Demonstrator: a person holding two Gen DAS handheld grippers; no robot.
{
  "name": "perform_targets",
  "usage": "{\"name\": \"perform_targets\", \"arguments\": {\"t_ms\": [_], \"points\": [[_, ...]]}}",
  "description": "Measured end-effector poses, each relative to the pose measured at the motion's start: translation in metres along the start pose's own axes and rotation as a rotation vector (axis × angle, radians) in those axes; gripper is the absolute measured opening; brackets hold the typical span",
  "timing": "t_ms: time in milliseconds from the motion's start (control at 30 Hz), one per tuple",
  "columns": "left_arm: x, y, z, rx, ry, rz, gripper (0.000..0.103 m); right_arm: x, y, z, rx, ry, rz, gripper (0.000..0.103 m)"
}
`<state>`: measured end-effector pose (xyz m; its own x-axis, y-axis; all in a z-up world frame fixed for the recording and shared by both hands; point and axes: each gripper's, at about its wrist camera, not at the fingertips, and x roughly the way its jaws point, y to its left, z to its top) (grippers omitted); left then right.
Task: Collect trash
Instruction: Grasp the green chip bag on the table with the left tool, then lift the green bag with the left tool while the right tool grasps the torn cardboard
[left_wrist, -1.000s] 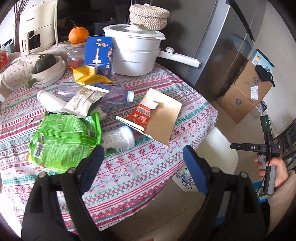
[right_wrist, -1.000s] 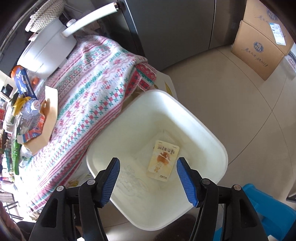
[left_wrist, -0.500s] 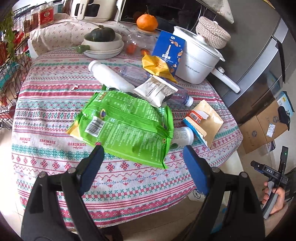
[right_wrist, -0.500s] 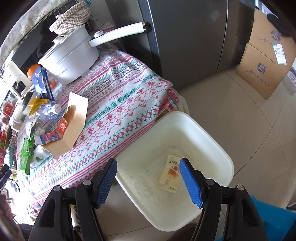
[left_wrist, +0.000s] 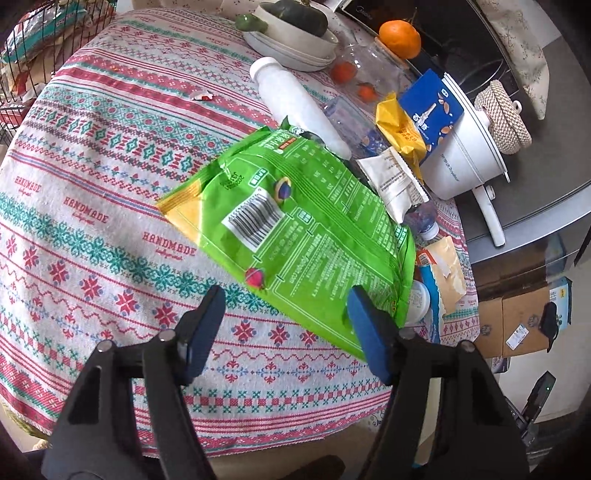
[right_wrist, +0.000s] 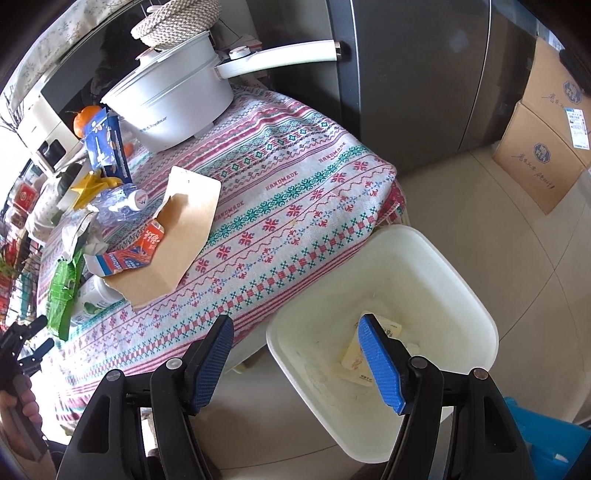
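Green snack bag (left_wrist: 295, 229): lay flat, long axis diagonal, directly ahead of left gripper (left_wrist: 284, 328); jaws apart, closing, nothing clamped; right gripper farther.

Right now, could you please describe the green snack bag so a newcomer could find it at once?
On the round table with the patterned cloth, look to the litter pile before the white pot. The green snack bag lies flat, barcode up, the largest and only bright green piece.
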<state>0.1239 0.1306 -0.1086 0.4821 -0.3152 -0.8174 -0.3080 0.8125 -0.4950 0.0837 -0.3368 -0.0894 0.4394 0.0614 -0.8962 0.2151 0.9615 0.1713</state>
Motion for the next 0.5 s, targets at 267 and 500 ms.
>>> {"name": "perform_targets", "arguments": {"t_ms": [267, 500], "points": [[-0.011, -0.005, 0.006, 0.028, -0.107, -0.027, 0.009, 0.009, 0.007, 0.0, -0.011, 0.016, -0.006, 0.071], [-0.061, -0.037, 0.001, 0.2, -0.237, -0.085, 0.002, 0.015, 0.02, 0.002, -0.028, 0.018, 0.008, 0.071]]}}
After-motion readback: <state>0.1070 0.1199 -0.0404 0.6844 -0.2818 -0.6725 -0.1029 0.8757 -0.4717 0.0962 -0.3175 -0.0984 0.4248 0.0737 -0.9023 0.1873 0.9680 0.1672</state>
